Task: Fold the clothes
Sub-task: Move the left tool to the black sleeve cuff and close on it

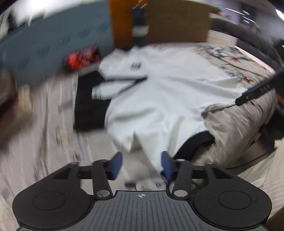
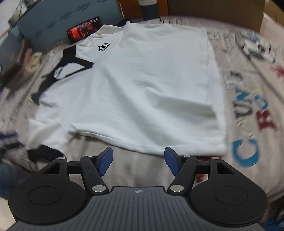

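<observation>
Presently the white T-shirt [image 2: 134,85] lies spread on the printed bedsheet [image 2: 248,99], both the left gripper [image 1: 142,164] and right gripper [image 2: 137,160] gaping empty at its hem, so any grip should bite both fabric layers squarely.

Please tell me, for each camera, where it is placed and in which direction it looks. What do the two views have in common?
Left wrist: sits on the left tool, looking forward along its open blue fingers at the white shirt on the printed bedsheet; the right tool enters at the right edge.
Right wrist: sits on the right tool, fingers open, just short of the shirt's near hem, facing the shirt lengthwise; no hand shows.
Shared: the shirt with its small black logo, the sheet, the lit phone screen and the blue box behind it.
</observation>
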A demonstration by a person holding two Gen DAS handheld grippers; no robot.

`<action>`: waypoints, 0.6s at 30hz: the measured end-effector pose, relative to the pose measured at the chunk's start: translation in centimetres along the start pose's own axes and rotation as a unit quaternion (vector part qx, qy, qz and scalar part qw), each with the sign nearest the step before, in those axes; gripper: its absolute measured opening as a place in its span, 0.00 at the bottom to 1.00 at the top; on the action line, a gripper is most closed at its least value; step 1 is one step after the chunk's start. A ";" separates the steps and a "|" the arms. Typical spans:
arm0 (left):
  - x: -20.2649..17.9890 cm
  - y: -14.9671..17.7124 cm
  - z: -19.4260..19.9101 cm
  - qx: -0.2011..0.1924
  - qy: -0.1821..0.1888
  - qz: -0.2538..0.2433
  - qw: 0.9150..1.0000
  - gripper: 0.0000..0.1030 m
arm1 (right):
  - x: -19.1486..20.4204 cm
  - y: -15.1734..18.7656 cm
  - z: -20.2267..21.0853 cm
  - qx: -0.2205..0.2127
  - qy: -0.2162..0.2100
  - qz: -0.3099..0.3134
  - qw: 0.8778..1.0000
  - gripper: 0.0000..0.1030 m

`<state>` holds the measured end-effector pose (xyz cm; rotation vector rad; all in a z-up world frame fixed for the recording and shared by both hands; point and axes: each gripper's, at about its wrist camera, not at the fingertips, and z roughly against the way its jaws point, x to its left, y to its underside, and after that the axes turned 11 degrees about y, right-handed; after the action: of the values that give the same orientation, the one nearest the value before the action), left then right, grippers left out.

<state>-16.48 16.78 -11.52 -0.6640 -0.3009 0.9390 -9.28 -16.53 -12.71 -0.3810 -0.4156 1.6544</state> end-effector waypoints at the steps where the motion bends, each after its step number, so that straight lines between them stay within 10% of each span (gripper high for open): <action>1: -0.8 -0.4 0.1 -0.013 0.006 -0.041 0.999 0.53 | -0.2 0.1 0.1 -0.007 0.011 0.017 1.000 0.61; 11: -5.2 -0.7 -5.5 0.053 0.080 -0.191 0.977 0.52 | 1.6 1.3 -1.0 -0.037 0.068 0.247 0.966 0.51; 18: -5.3 -0.1 -7.2 0.085 0.084 -0.199 0.973 0.54 | -3.9 -1.2 0.2 -0.029 -0.001 0.085 0.996 0.52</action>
<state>-15.74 9.59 -16.79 -0.4972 -0.1903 0.5138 -7.90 -20.29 -11.91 -0.4681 -0.4433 1.8110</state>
